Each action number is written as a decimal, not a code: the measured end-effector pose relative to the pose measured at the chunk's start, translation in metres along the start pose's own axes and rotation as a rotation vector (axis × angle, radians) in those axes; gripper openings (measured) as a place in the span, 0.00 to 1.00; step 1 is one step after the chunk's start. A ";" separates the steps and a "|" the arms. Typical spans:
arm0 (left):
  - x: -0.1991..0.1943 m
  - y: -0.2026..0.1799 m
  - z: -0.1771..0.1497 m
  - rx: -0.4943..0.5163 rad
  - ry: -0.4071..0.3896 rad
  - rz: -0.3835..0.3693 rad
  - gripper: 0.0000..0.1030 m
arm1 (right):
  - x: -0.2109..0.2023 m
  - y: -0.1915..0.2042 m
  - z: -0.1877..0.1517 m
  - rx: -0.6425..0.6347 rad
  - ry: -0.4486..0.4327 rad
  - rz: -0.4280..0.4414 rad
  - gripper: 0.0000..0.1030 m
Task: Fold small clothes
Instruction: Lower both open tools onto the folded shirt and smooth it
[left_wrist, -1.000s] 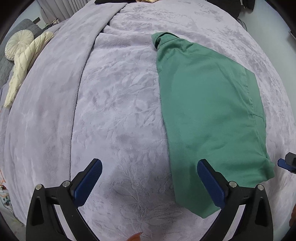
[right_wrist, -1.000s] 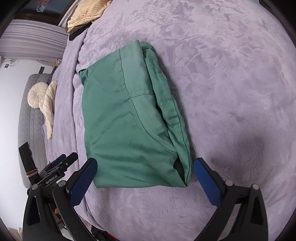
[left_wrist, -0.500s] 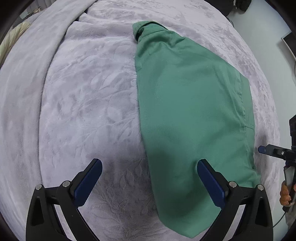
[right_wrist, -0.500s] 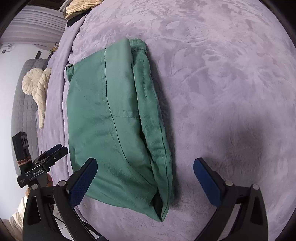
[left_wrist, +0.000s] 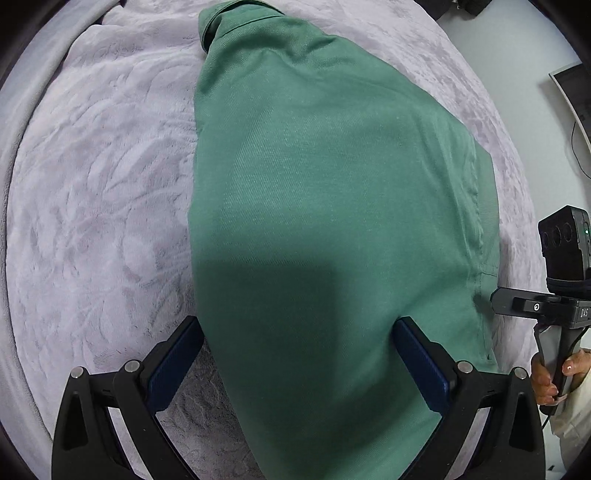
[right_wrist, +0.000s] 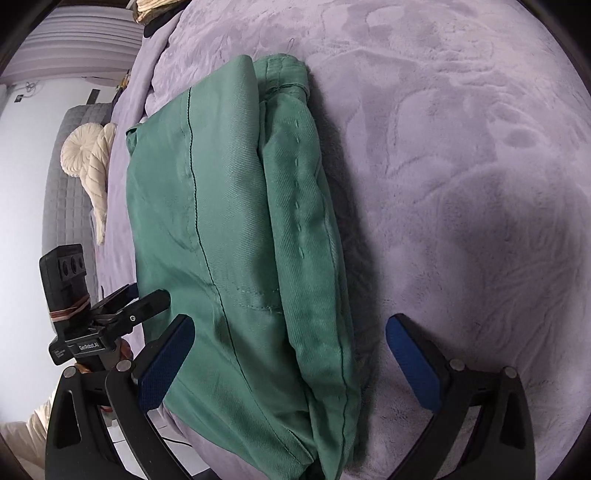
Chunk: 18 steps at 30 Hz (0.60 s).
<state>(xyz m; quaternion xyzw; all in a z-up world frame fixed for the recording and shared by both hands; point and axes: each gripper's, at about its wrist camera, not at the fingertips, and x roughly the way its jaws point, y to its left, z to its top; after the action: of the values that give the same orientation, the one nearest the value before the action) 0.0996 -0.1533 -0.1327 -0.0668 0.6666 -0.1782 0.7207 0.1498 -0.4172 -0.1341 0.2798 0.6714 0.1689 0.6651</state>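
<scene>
Both grippers closing in on green garment (left_wrist: 332, 206) lying on bed (left_wrist: 92, 184) | left gripper (left_wrist: 295, 354) and right gripper (right_wrist: 291, 354) spread wide, empty, straddling near edge | next fold grasp likely approaching

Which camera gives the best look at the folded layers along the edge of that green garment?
The right wrist view: the green garment shows stacked folds, seams and stitching along its right edge. The left wrist view shows only its smooth top surface.

my left gripper (left_wrist: 295, 360): black frame, blue pads, silver screws | my right gripper (right_wrist: 291, 356): same build | my hand (left_wrist: 554, 376): pale nail polish | cream sleeve (left_wrist: 572, 424)
</scene>
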 end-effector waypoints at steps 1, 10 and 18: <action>0.001 0.000 0.001 0.000 0.002 -0.005 1.00 | 0.001 0.001 0.001 -0.005 0.004 0.003 1.00; 0.008 -0.004 0.008 0.011 0.010 -0.027 1.00 | 0.012 0.005 0.008 -0.011 0.022 0.026 1.00; 0.021 -0.012 0.014 -0.002 0.009 -0.037 1.00 | 0.038 0.020 0.020 -0.042 0.062 0.067 1.00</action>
<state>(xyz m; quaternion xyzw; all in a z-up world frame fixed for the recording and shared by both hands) 0.1124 -0.1736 -0.1465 -0.0789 0.6687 -0.1910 0.7142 0.1740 -0.3816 -0.1537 0.2827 0.6782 0.2139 0.6438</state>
